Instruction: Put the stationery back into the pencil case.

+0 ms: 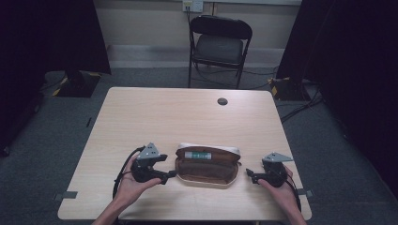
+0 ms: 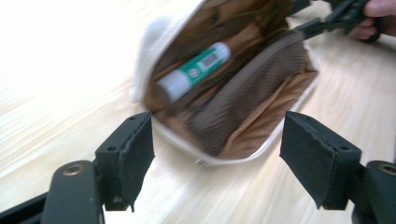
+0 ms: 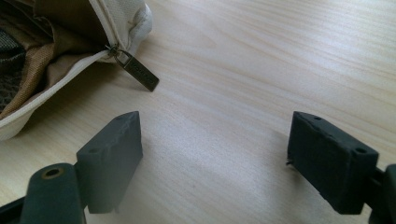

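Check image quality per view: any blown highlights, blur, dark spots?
High view: dim overall, corners near black, yet the open white-and-brown fabric pencil case reads clearly. Left gripper view: light wooden table blown out to white at upper left; the green-and-white glue stick inside the case slightly soft. Right gripper view: evenly lit, the dark metal zipper pull sharp, black near pads a bit blurred.

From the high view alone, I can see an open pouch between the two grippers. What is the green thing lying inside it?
Observer: A glue stick with a white cap, green label and barcode, lying in the pouch.
Operator: Is the left gripper holding the pouch?
Observer: No. The left gripper is open, its pads on either side of the pouch's near end, not touching.
Operator: Where is the zip pull?
Observer: The zip pull lies on the table ahead of the open right gripper.
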The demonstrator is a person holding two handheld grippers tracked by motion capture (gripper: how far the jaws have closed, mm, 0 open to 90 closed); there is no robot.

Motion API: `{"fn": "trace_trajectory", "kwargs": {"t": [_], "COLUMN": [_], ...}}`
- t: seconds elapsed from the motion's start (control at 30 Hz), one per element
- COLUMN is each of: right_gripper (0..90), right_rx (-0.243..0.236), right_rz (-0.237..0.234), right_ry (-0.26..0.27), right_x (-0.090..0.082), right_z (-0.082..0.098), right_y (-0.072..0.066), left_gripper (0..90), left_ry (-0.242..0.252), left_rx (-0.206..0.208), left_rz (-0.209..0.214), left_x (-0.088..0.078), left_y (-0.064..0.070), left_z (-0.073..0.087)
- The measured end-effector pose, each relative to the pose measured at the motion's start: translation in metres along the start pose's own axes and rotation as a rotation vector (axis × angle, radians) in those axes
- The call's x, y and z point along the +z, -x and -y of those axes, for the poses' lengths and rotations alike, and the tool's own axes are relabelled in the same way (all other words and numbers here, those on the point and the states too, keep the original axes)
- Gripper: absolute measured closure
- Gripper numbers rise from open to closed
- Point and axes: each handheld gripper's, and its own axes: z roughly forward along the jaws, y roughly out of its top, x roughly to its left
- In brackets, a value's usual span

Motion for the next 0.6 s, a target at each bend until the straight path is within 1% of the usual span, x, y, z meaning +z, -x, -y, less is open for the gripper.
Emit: {"fn": "trace_trajectory", "kwargs": {"t": [0.03,0.07,0.1,0.13,0.2,0.27,0.3,0.37,0.4,0.43,0.47,0.5,0.53,0.57,0.6], "right_gripper": [17.2,17.2,17.2,17.1,17.2,17.1,17.1,17.1,17.1,17.1,17.1,17.1,17.1,17.2,17.1], "right_rx": [0.001,0.0,0.0,0.0,0.001,0.0,0.0,0.0,0.0,0.0,0.0,0.0,0.0,0.0,0.0], "right_rz": [0.001,0.002,0.002,0.002,0.002,0.002,0.002,0.002,0.003,0.002,0.002,0.002,0.003,0.002,0.002], "right_ry": [-0.001,-0.001,-0.001,-0.001,-0.001,-0.001,-0.001,-0.001,-0.001,-0.001,-0.001,-0.001,-0.001,-0.001,-0.001], "right_x": [0.0,0.0,0.0,0.0,0.0,0.0,0.0,0.0,0.0,0.0,0.0,0.0,0.0,0.0,0.0], "right_z": [0.0,0.0,0.0,0.0,0.0,0.0,0.0,0.0,0.0,0.0,0.0,0.0,0.0,0.0,0.0], "right_y": [0.0,0.0,0.0,0.0,0.0,0.0,0.0,0.0,0.0,0.0,0.0,0.0,0.0,0.0,0.0], "left_gripper": [25.1,25.1,25.1,25.1,25.0,24.1,23.4,22.5,21.6,19.4,18.6,18.6,17.4,17.0,16.9], "left_ry": [0.006,0.008,0.008,0.003,0.001,0.002,0.004,-0.002,-0.002,-0.017,-0.017,-0.011,-0.016,-0.029,-0.029], "left_rx": [-0.018,-0.02,-0.02,-0.014,-0.021,-0.037,-0.054,-0.07,-0.08,-0.094,-0.094,-0.111,-0.119,-0.128,-0.128], "left_rz": [-0.017,-0.031,-0.031,-0.045,-0.063,-0.08,-0.088,-0.112,-0.113,-0.137,-0.137,-0.137,-0.145,-0.169,-0.169], "left_x": [-0.005,-0.008,-0.008,-0.012,-0.02,-0.026,-0.029,-0.035,-0.038,-0.043,-0.043,-0.046,-0.048,-0.052,-0.052], "left_y": [-0.005,-0.008,-0.008,-0.011,-0.016,-0.022,-0.025,-0.031,-0.034,-0.041,-0.041,-0.044,-0.047,-0.055,-0.055], "left_z": [0.003,0.005,0.005,0.006,0.011,0.016,0.019,0.024,0.028,0.034,0.034,0.038,0.042,0.052,0.052]}}
